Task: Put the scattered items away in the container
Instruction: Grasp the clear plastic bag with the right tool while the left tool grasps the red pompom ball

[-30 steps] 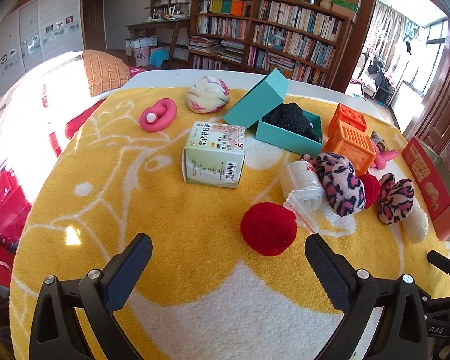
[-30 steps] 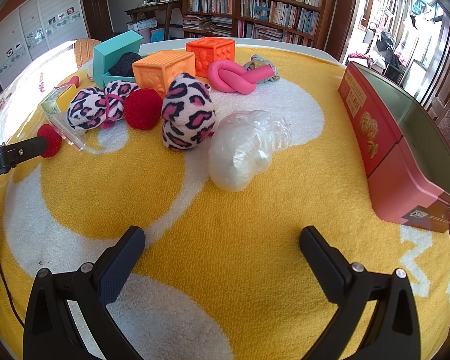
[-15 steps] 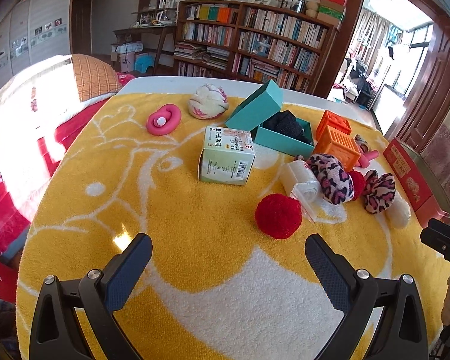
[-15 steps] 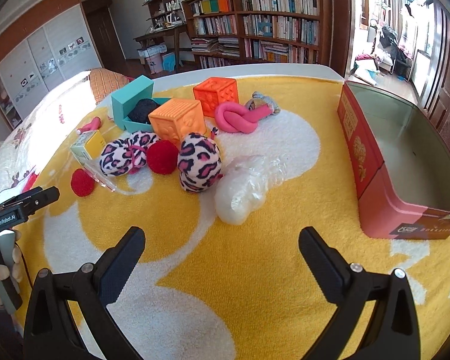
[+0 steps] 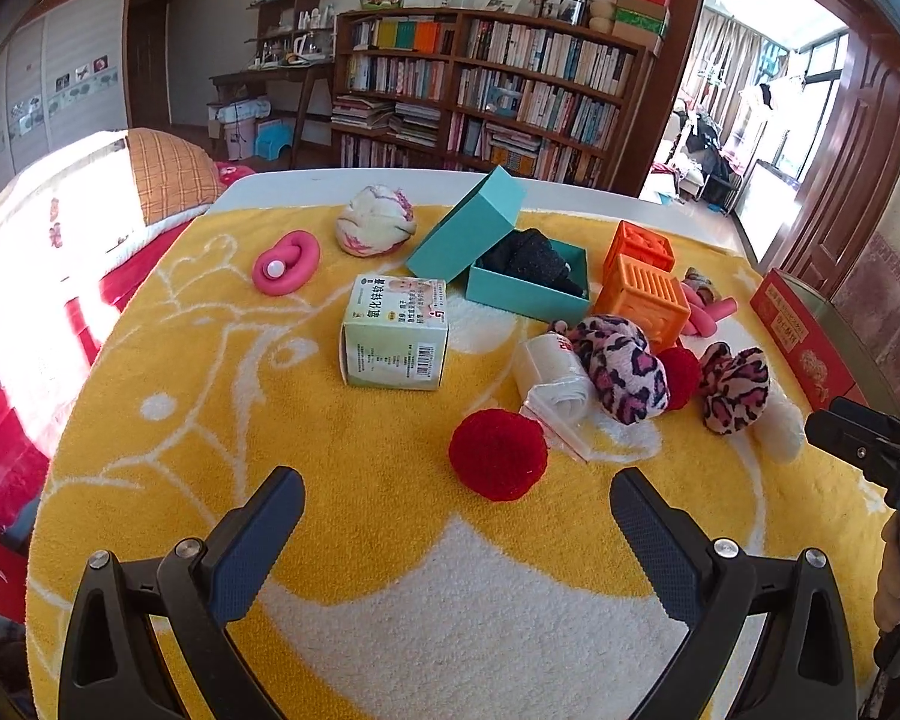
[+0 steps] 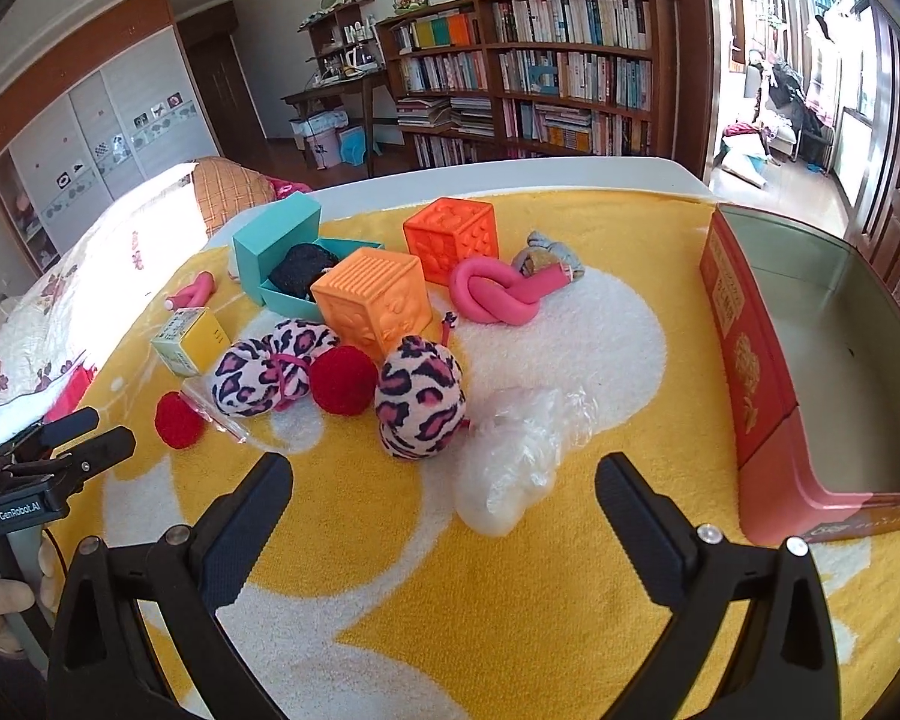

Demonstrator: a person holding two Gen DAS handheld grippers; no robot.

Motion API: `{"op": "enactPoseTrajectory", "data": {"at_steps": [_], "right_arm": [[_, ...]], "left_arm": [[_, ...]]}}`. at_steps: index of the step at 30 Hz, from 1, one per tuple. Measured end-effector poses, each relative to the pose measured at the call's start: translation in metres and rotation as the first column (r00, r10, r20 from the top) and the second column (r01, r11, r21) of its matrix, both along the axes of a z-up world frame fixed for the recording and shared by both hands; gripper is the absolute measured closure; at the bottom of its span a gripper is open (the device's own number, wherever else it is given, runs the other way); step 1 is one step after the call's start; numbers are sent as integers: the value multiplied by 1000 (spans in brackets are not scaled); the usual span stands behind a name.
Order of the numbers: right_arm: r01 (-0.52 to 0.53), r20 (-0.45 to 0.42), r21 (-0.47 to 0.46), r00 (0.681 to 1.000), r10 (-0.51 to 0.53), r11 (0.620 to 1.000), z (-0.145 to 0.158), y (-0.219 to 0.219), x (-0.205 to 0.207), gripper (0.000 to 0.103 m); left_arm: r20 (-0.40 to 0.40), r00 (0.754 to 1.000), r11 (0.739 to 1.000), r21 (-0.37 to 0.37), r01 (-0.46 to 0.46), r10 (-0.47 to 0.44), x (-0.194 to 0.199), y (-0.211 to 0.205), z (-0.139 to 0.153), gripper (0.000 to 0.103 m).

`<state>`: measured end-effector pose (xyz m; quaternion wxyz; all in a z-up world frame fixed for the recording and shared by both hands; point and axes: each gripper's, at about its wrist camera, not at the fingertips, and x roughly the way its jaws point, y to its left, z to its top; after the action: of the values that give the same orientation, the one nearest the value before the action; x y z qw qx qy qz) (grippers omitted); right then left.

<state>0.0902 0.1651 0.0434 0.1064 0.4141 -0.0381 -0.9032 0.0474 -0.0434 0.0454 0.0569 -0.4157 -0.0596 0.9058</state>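
Nothing looks tidied yet: the red tin (image 6: 750, 360) at the desk's right edge appears empty, the toys, red ball (image 5: 498, 455) and plastic bag (image 6: 513, 468) lie scattered, and the left gripper (image 5: 456, 531) and right gripper (image 6: 444, 516) hold nothing, fingers wide apart.

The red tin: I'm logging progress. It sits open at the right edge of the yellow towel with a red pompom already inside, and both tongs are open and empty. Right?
Not quite. The right wrist view shows the red tin with nothing inside it; both red pompoms lie on the yellow towel. The rest holds: the left tongs and right tongs are open and empty.
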Motion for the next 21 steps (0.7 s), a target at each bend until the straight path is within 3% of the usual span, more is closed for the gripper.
{"op": "enactPoseTrajectory", "data": {"at_steps": [5,11,17,21], "right_arm": [[14,5,-2,1000,-14,1000,-4,10,-2,9],[71,84,-5,994,-70,997,-26,33,-7,29],[72,72,27,995,-73,997,-28,24,-20,31],[63,82,32,994,-66,997,-36,17,-27,40]], "left_arm": [[9,1000,1000,5,28,-28,-5,12,-5,0],[27,999,999,14,36,-37,-19,18,-16,0],[79,997,1000,10,9,-10,-38,18,-33,0],[104,994,999,38,-19,15,-44,10,-39,0]]}}
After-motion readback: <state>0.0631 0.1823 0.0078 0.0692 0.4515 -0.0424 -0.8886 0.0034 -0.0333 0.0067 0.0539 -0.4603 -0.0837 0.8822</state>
